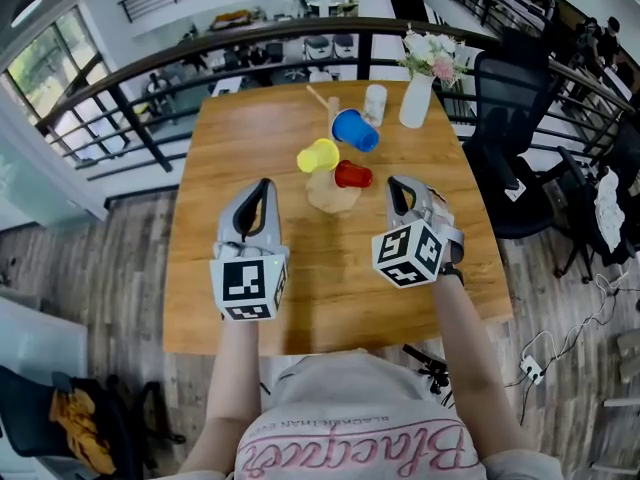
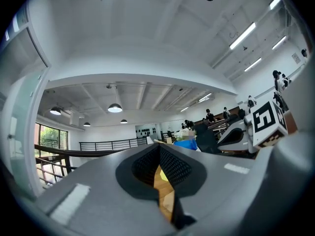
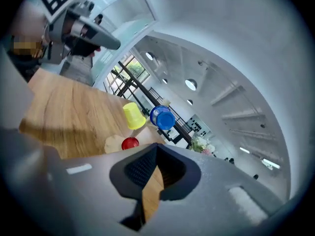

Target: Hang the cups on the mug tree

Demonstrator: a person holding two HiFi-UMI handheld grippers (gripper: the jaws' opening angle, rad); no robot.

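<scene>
Square wooden table (image 1: 230,148) stands by black railing (image 1: 150,68). At far edge: white vase w/ flowers (image 1: 415,103) and pale tumbler (image 1: 375,103), detail unclear. Black office chair (image 1: 510,118) is off the table's right side. Light wooden mug tree (image 1: 333,196) stands mid-table, carrying yellow plastic cup (image 1: 318,155), blue plastic cup (image 1: 355,130) and red plastic cup (image 1: 352,175). Pegs are hidden behind the cups and the trunk is mostly covered. Left gripper (image 1: 262,184) and right gripper (image 1: 397,183) sit on the near side, clear of the tree. Both have jaws closed tip to tip, empty.
</scene>
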